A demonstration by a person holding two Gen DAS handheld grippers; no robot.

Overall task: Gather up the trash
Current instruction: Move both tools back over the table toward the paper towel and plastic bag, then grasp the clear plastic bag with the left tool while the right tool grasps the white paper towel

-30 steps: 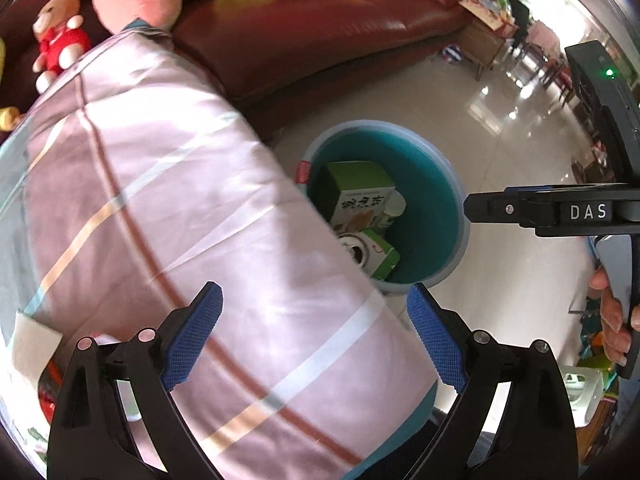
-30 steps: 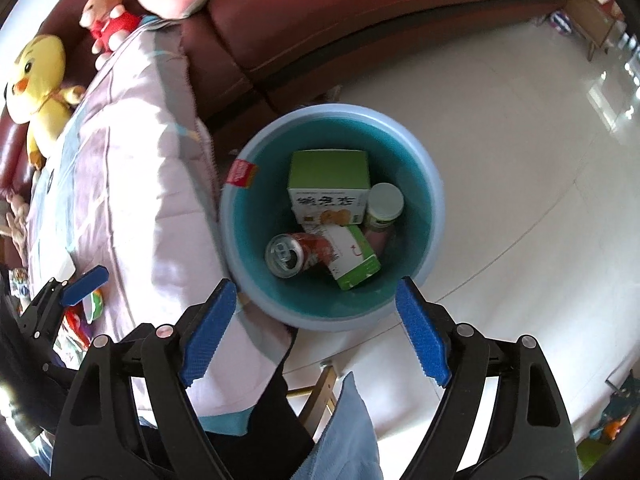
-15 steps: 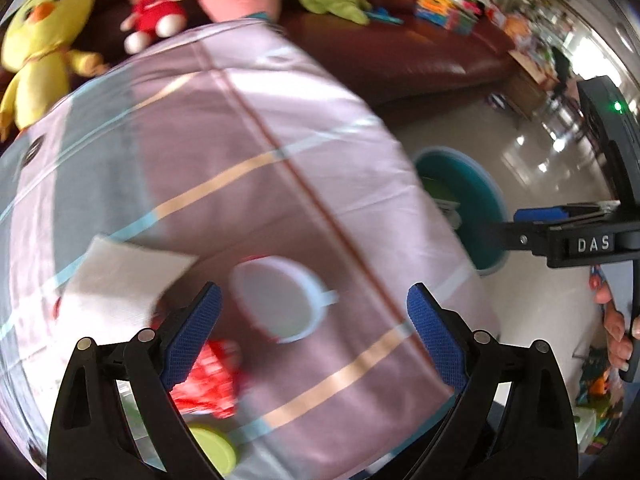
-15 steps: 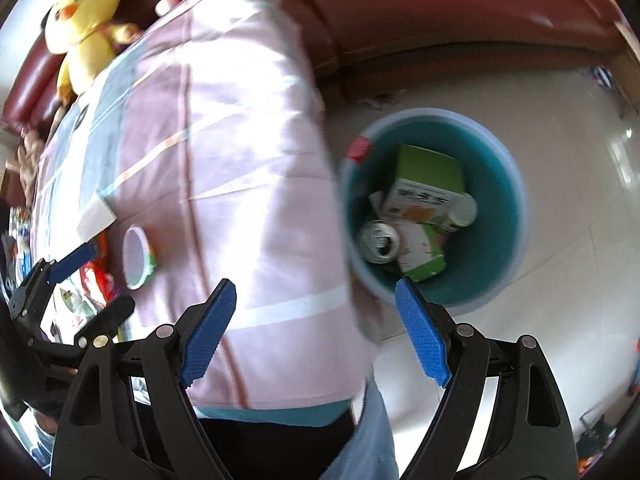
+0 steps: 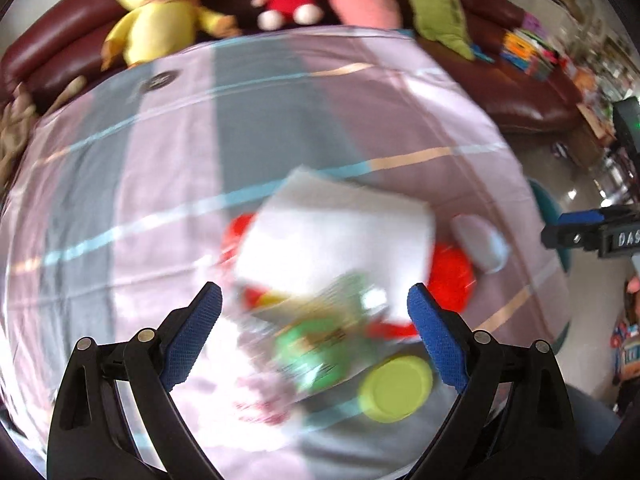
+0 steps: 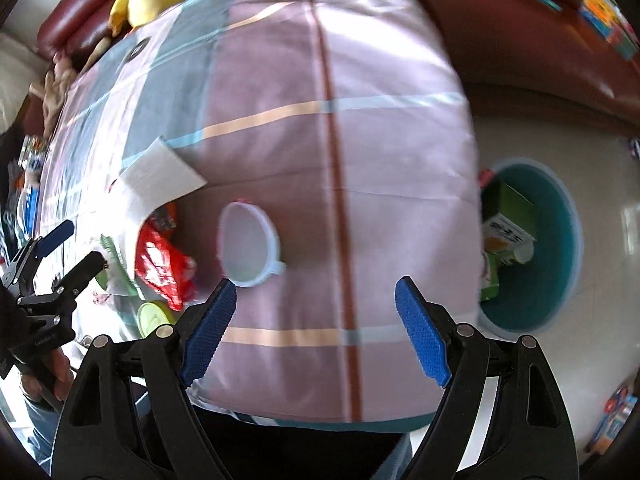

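My left gripper (image 5: 314, 334) is open and empty above a blurred pile of trash on the striped cloth: a white tissue (image 5: 340, 236), a red wrapper (image 5: 452, 276), a green packet (image 5: 320, 348) and a yellow-green lid (image 5: 396, 388). My right gripper (image 6: 318, 330) is open and empty over the cloth, just right of a white cup (image 6: 248, 250), the red wrapper (image 6: 164, 264) and the tissue (image 6: 160, 176). The teal bin (image 6: 560, 248) stands on the floor at right with a green carton (image 6: 508, 224) inside. The left gripper (image 6: 60, 252) shows at the far left.
The striped cloth (image 6: 380, 140) covers a table. A dark red sofa (image 5: 528, 92) with several plush toys, among them a yellow duck (image 5: 160, 8), runs behind it. The white cup (image 5: 480, 244) lies right of the pile. Glossy floor (image 6: 540, 360) surrounds the bin.
Both grippers have swung left from the bin to the table. The left one now hangs over the trash pile; the right one sits beside the white cup. Both stay open.
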